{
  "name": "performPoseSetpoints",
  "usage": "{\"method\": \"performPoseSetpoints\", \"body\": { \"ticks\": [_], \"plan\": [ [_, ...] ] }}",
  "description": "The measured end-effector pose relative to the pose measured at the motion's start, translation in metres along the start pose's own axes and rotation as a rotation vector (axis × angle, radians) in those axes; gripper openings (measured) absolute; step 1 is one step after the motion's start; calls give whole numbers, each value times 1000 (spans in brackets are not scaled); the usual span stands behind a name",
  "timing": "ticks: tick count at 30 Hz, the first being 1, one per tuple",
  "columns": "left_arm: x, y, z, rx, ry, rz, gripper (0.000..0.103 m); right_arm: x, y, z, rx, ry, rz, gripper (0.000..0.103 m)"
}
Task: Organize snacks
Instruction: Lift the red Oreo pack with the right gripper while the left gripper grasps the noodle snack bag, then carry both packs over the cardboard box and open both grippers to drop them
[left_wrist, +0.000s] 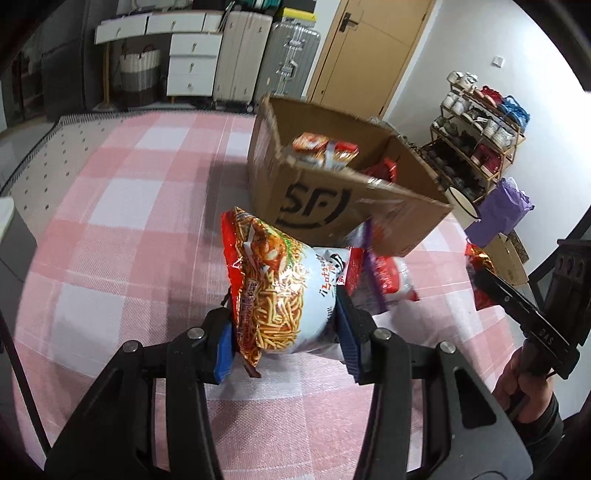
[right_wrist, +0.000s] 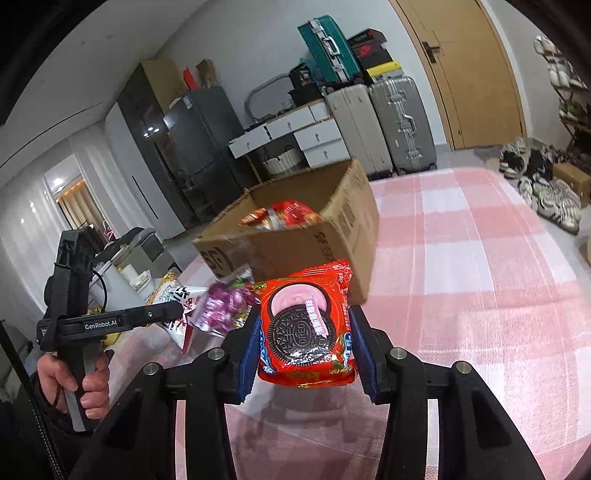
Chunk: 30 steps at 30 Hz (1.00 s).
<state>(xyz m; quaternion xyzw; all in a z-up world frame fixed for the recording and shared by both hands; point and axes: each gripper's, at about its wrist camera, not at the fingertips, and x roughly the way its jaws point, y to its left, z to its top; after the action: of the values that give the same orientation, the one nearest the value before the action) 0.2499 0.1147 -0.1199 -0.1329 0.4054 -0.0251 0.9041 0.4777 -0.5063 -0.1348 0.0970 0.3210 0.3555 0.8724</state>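
My left gripper (left_wrist: 284, 314) is shut on a noodle-snack bag (left_wrist: 273, 284), red and white with fried sticks printed on it, held above the pink checked tablecloth (left_wrist: 122, 221). My right gripper (right_wrist: 304, 343) is shut on a red Oreo pack (right_wrist: 308, 328), held upright in front of the box. An open cardboard box (left_wrist: 314, 199) marked SF stands just beyond both grippers, with several red snack packs (left_wrist: 325, 147) inside. It also shows in the right wrist view (right_wrist: 295, 243). Loose snack bags (right_wrist: 218, 306) lie on the cloth by the box.
The other hand-held gripper shows at the right edge of the left wrist view (left_wrist: 524, 306) and at the left of the right wrist view (right_wrist: 110, 321). Suitcases (right_wrist: 402, 125), white drawers (left_wrist: 192, 62), a shoe rack (left_wrist: 476, 136) and a wooden door (left_wrist: 369, 48) stand beyond the table.
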Motion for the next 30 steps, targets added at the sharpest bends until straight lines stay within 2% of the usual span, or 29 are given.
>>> {"method": "performPoseSetpoints", "body": {
  "ticks": [5, 13, 22, 30],
  "plan": [
    [-20, -11, 13, 16, -11, 14, 43, -12, 21, 16, -31, -29, 37, 45],
    [-57, -41, 33, 111, -72, -3, 44, -30, 69, 41, -137, -69, 79, 45],
    [-83, -62, 66, 175, -122, -14, 44, -36, 102, 75, -219, -82, 82, 45],
    [-92, -79, 109, 207, -122, -39, 44, -31, 113, 116, -254, -83, 70, 45]
  ]
}}
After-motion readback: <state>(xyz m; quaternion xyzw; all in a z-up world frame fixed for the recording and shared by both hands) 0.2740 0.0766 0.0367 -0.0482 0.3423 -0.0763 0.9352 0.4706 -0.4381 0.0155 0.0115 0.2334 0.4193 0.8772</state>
